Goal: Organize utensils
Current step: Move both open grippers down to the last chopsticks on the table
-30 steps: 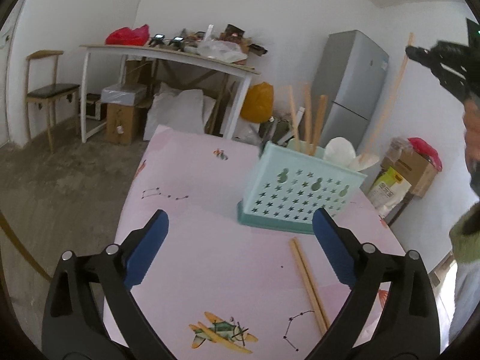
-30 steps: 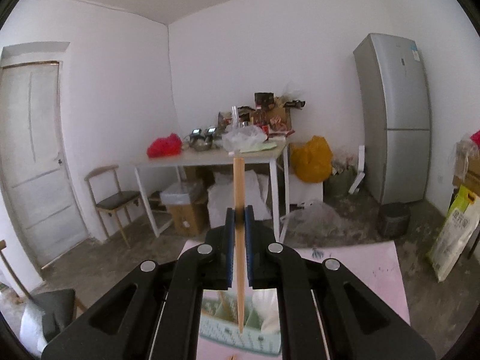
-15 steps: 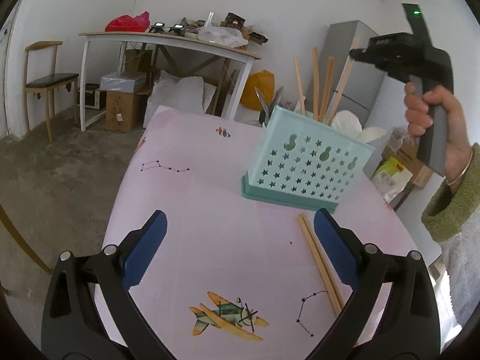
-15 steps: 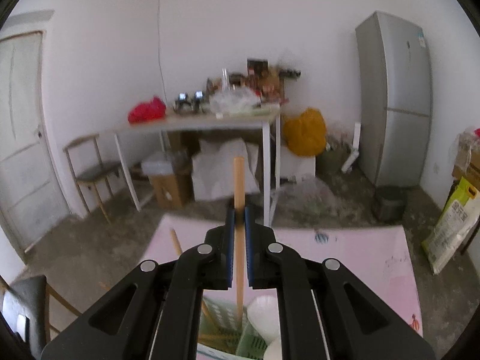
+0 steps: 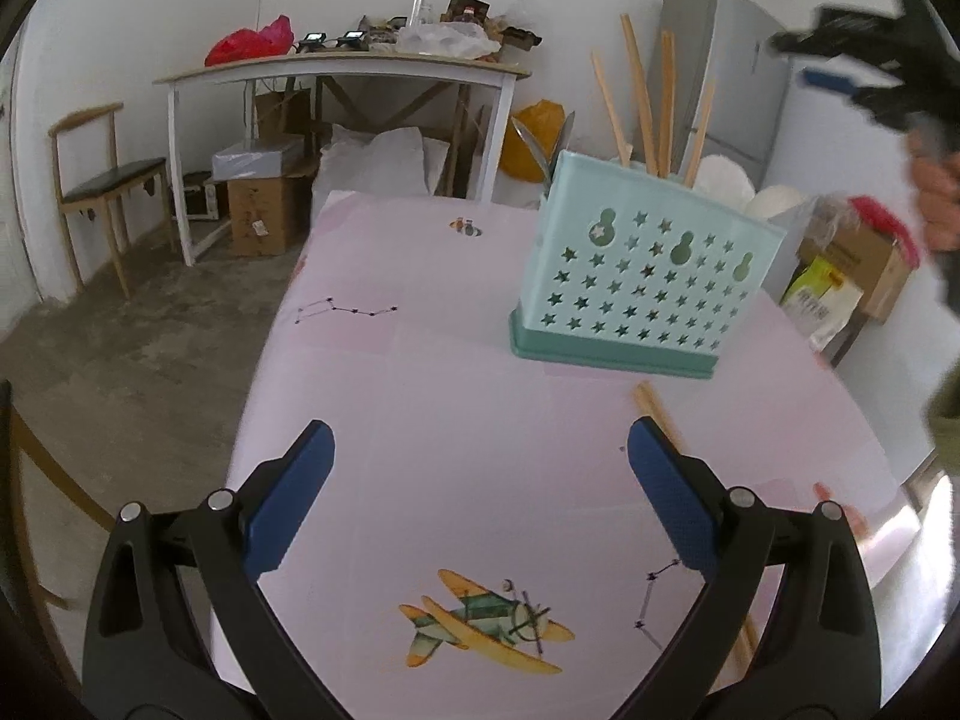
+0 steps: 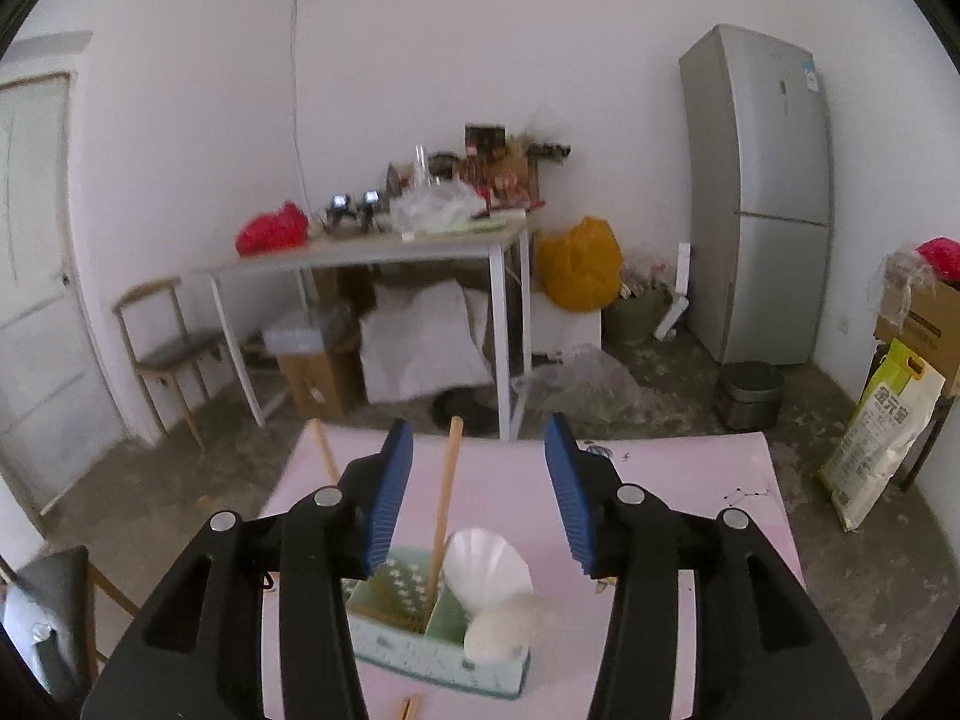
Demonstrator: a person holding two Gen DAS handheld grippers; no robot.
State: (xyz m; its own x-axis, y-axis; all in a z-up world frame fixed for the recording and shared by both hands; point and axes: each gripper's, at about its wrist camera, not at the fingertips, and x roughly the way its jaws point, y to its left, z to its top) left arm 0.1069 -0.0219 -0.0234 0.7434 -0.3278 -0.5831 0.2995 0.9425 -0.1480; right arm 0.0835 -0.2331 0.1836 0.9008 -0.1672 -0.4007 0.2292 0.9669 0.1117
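The left gripper (image 5: 477, 492) is seen nearest, held low over a pink tablecloth (image 5: 420, 396); its blue pads are spread wide and nothing is held between them. Just beneath it, a printed yellow aeroplane (image 5: 486, 624) is shown on the cloth. Between that gripper and the caddy, two wooden chopsticks (image 5: 657, 417) are laid on the cloth, partly hidden behind the gripper's right finger.

A pale green utensil caddy (image 5: 642, 276), punched with star-shaped holes, is stood upright on the cloth. Four chopsticks (image 5: 642, 102) are propped in its middle compartment, white spoons (image 6: 486, 558) are kept in the compartment beside them, and metal blades (image 5: 543, 141) are seen rising at its other end.

Directly above the caddy, the right gripper (image 6: 479, 486) is held by a hand (image 5: 936, 192). Its jaws have just been opening, and they are now parted about halfway. One chopstick (image 6: 444, 504) is seen standing in the caddy between the pads, close to the left pad; no pressing on it can be seen.

Beyond the caddy, a cluttered white table (image 6: 372, 252), a wooden chair (image 5: 90, 180), a yellow bag (image 6: 579, 261) and a grey refrigerator (image 6: 762, 198) are set against the white walls.
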